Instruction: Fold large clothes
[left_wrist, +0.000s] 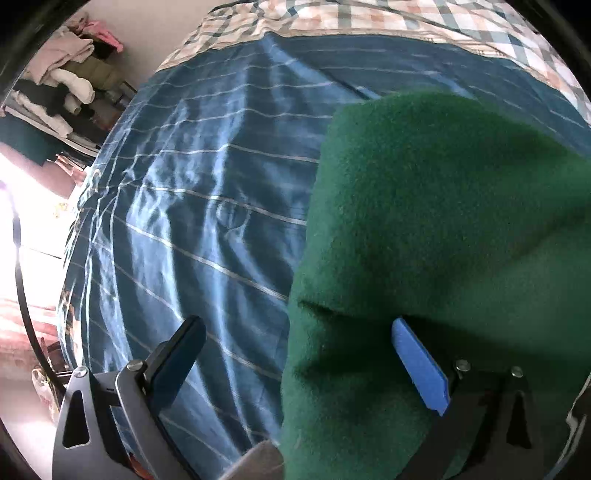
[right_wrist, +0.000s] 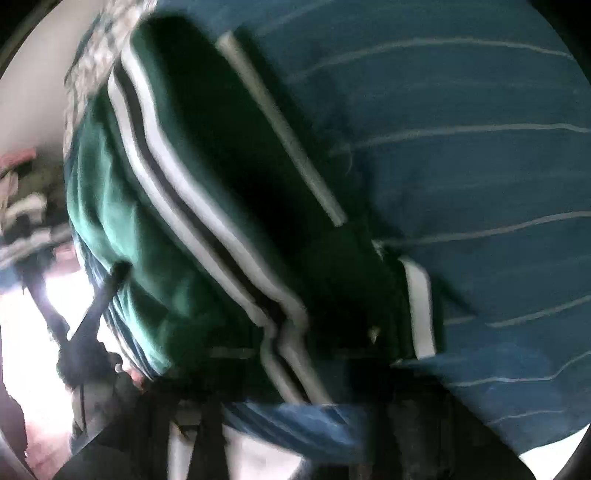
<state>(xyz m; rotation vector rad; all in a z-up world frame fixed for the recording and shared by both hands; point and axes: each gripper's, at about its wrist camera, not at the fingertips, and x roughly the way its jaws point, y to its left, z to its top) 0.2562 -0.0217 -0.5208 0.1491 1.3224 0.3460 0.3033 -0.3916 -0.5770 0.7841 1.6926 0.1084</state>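
Over the blue bedspread (left_wrist: 184, 206), left jaws gape beside the green garment (left_wrist: 424, 221); blur hides the right jaws, shut.

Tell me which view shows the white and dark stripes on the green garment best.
The right wrist view. There the dark green fleece garment runs across the frame with its white and dark stripes in plain sight, though blurred. The left wrist view shows only plain green fleece, no stripes, draped on the blue striped bedsheet.
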